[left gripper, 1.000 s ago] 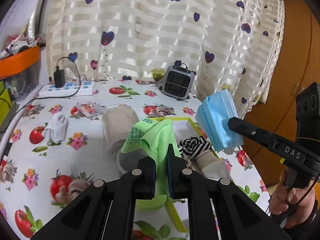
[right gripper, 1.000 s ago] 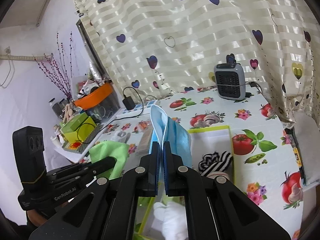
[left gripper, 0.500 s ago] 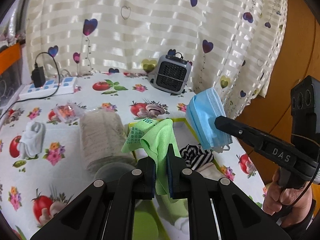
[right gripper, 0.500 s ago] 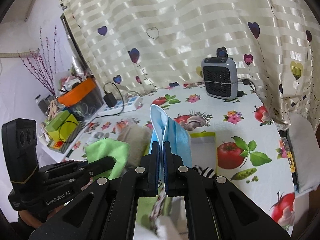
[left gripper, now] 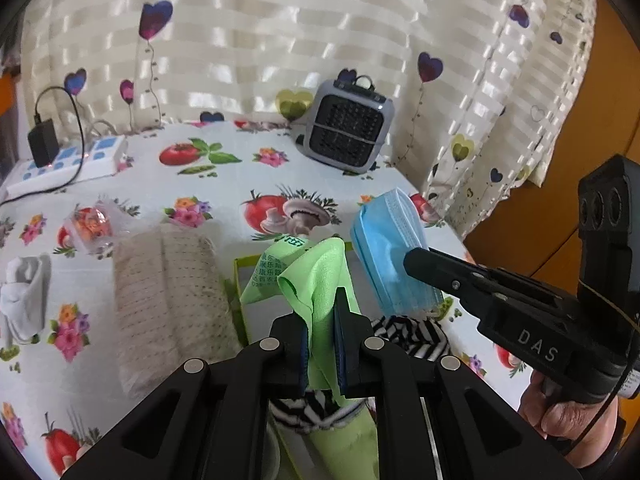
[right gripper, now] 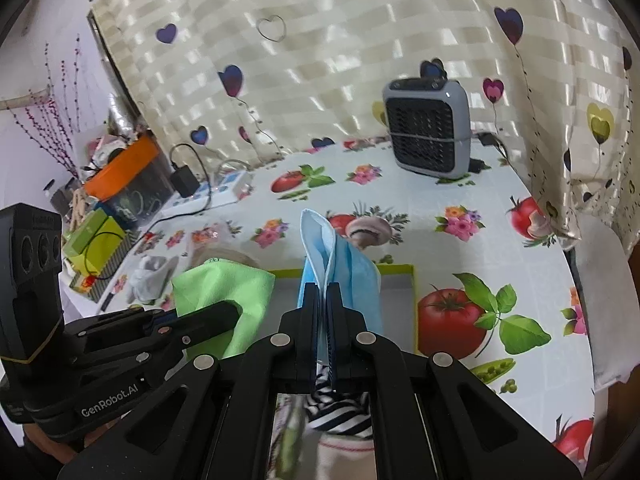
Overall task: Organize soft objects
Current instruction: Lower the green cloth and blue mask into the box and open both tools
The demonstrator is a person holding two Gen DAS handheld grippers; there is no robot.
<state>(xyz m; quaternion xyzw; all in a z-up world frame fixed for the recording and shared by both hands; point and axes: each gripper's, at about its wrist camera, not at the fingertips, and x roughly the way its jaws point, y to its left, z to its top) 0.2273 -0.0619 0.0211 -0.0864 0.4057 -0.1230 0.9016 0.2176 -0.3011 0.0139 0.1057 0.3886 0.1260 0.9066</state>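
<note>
Left gripper [left gripper: 322,332] is clamping the green cloth [left gripper: 320,276] and right gripper [right gripper: 322,320] the blue mask [right gripper: 340,276], both above the green-rimmed box [right gripper: 412,288]. A striped sock [left gripper: 404,336] is lying inside it; only the right view is showing the orange bin [right gripper: 120,164].

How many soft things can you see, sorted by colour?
Green: 1, the cloth in the left claw
Blue: 1, the mask in the right claw
Striped black and white: 1, the sock in the box
Beige: 1, the knitted roll
White: 1, the small cloth
Total: 5
</note>
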